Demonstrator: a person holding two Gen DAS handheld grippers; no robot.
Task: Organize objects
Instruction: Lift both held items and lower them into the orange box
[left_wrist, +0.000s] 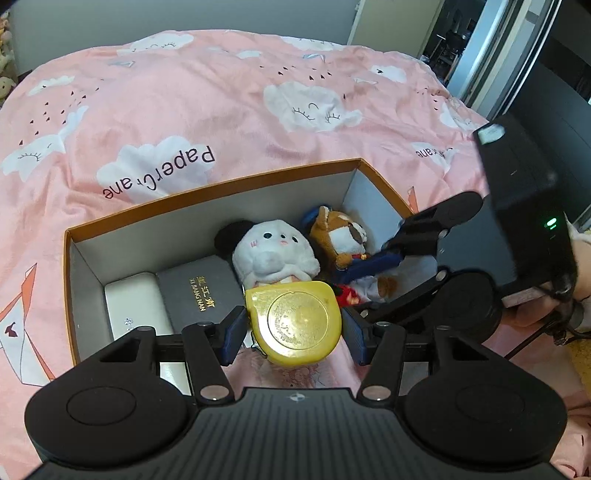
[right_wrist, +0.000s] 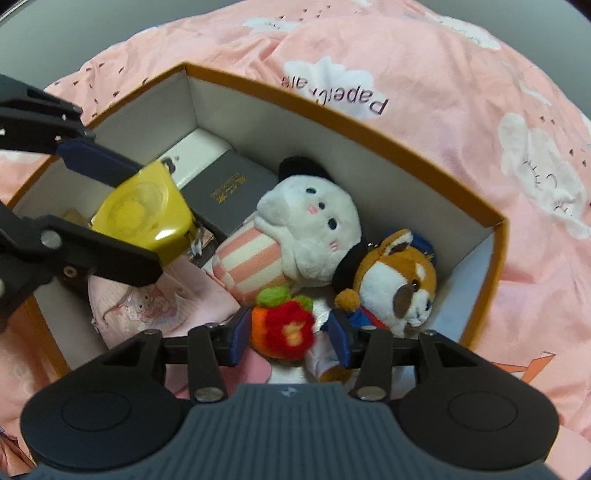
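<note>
Pink cloud-print bedspread under an orange-edged cardboard box; both tongs work over the box.

Left gripper: clenched on a yellow tape measure, pads bearing on its 2 flat edges, round gold face up. It hangs over the near middle of the box, above a pink printed cloth, not yet resting on anything as far as I can tell.

Right gripper: pads flank a red-orange felt fruit with a green top. Contact looks likely, but blur there means I cannot tell if it is truly gripped or just bracketed.

Further out: white plush with black ears, fox plush in blue at the right end, dark grey case with gold lettering and white case at the left end.

Doing the step well, my read:
- Lower the tape measure into the free gap by the cloth; release only once supported, it's hard and heavy enough to roll.
- Keep the 2 tools apart; they sit near each other.
- Seat the fruit beside the plushes; it's soft, so light squeeze.
</note>
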